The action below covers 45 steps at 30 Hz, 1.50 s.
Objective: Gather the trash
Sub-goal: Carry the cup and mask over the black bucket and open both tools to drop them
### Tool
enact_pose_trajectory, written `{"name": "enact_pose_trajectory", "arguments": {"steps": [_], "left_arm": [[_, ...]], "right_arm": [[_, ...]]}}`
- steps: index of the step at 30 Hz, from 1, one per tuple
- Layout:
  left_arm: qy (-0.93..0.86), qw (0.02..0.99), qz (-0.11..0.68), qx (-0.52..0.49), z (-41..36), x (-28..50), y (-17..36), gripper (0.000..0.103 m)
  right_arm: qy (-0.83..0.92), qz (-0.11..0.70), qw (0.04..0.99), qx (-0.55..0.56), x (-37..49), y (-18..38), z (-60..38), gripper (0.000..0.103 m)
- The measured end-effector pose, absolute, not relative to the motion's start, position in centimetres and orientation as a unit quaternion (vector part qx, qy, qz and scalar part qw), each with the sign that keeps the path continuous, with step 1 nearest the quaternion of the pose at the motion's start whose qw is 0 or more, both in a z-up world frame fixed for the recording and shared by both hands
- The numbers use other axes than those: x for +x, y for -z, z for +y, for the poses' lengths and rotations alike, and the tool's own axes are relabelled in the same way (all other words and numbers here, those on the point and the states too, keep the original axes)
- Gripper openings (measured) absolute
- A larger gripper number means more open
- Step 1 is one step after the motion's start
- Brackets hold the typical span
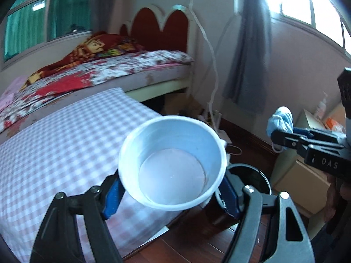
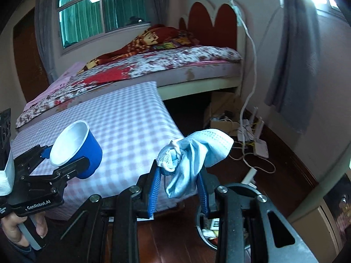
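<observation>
— Cup was where, on the left?
— Between the jaws of the left gripper, clamped by its sides, blue outside, white inside, mouth tipped toward the camera. It hung over the near right corner of the checked table. A hand held that gripper's handle at the lower left of the right view.
— Anything in the cup?
— Nothing I could make out.
— And to the right?
— The right gripper was closed on a crumpled mask, light blue, bunched above the pads.
— Where was the mask, then?
— Just off the table's right edge, above the wood floor. A dark bin stood below both grippers, with scraps visible inside. Far behind lay a bed, and at far right a curtain.
</observation>
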<state>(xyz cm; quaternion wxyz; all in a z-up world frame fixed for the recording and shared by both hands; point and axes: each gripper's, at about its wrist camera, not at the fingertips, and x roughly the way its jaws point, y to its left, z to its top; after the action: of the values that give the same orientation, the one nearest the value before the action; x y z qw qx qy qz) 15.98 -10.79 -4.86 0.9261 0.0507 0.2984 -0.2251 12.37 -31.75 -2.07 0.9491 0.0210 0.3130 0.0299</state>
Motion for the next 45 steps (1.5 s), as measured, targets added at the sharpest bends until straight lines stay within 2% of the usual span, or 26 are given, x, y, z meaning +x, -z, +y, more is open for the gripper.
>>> {"name": "enact_pose_trajectory", "arguments": {"steps": [15,38,45], "left_arm": [[0.317,0.882,0.333,0.097,-22.1,14.8,8.1,0.077],[0.390,0.809,0.422,0.127,-30.3,18.1,16.1,0.077],[0.404,0.783,0.457,0.126,-31.9,19.7,18.4,0.077]], "right_arm": [[0.043,0.340,0.938,0.057,8.4,6.2,-41.2,0.034],[0.030,0.429,0.901,0.054,10.0,15.9,-46.6,0.035],[-0.009,0.467,0.884,0.011,12.2,19.8,-46.7,0.036]]}}
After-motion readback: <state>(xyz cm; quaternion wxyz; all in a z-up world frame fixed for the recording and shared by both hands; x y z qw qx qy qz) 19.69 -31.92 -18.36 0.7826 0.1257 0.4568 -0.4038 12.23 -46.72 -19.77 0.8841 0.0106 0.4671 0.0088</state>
